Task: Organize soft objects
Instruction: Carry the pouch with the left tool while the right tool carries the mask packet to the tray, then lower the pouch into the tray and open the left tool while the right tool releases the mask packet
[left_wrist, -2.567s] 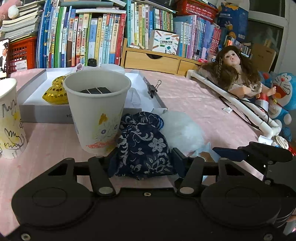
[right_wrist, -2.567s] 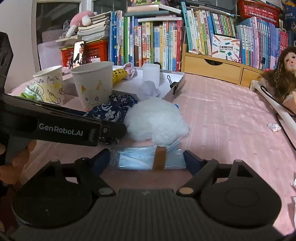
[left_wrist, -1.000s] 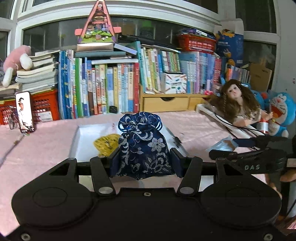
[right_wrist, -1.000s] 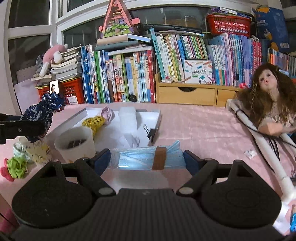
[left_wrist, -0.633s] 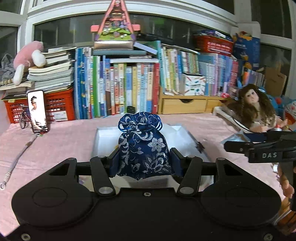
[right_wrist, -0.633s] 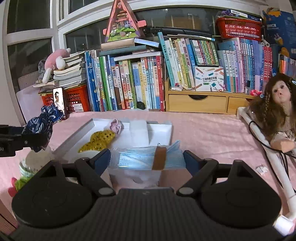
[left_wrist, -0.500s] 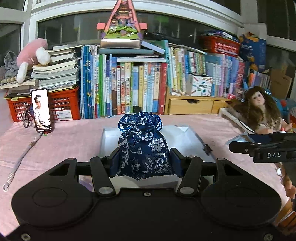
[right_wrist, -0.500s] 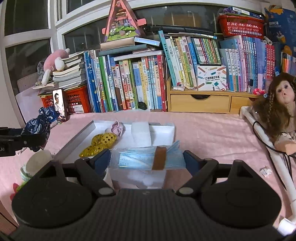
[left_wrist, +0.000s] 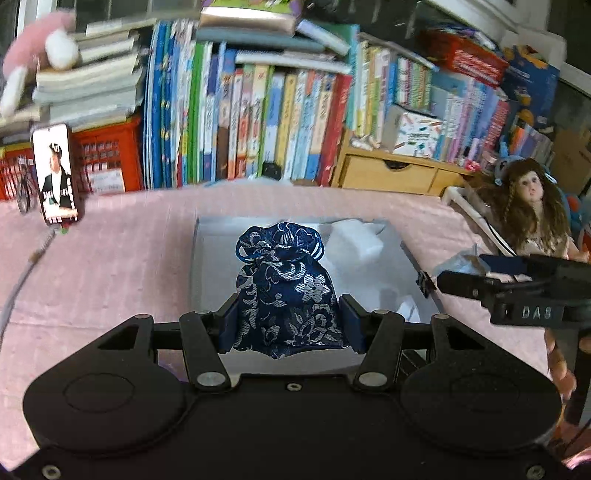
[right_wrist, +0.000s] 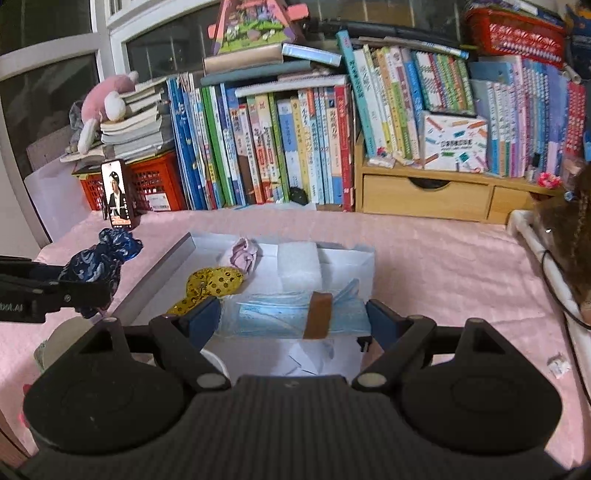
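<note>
A table covered in a pink ribbed cloth (right_wrist: 424, 258) carries a shallow white rectangular tray (right_wrist: 162, 273). A phone (right_wrist: 118, 194) stands upright at the table's far left, and rows of upright books (right_wrist: 266, 147) and a wooden drawer unit (right_wrist: 424, 199) line the back edge.

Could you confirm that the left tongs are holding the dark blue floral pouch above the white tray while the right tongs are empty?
Not quite: the right tongs are not empty; the right wrist view shows them shut on a blue mask packet. The left tongs do hold the dark blue floral pouch above the white tray.
</note>
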